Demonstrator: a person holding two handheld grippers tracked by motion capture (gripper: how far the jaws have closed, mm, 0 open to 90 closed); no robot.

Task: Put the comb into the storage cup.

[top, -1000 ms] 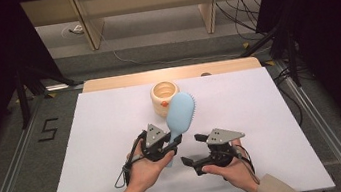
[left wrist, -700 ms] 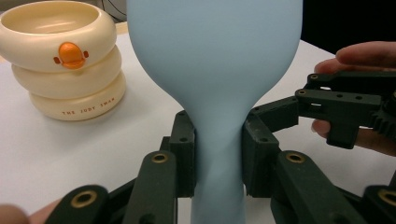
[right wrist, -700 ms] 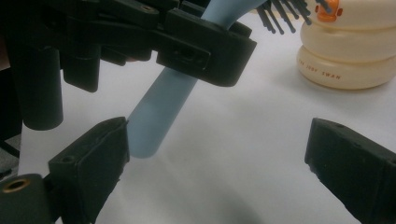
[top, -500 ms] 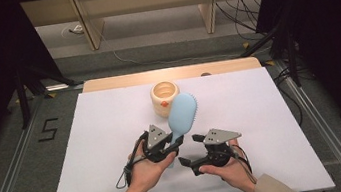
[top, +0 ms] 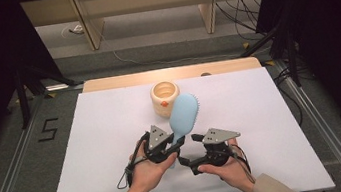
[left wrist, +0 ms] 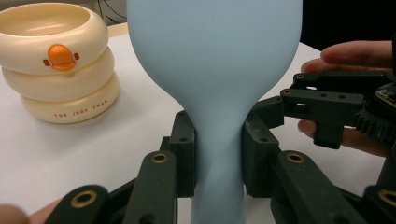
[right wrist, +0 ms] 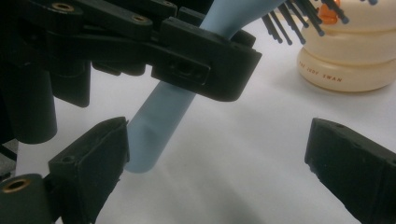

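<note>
Brush is light blue and it's up off the white worktop, clamped by its narrow handle in the left claw, pads squeezing the neck from both sides in the left gripper view. The head tilts up and away toward the cream cup, which looks like stacked rings with a little orange duck face on it; the brush head sits just beside the cup in the high view, bristles facing right. The right claw sits just right of the left one with its jaws wide apart and nothing in them. In the right gripper view the handle's free end hangs near that claw's left jaw, but I can't tell if they actually touch. Both hands rest low at the front of the worktop.
</note>
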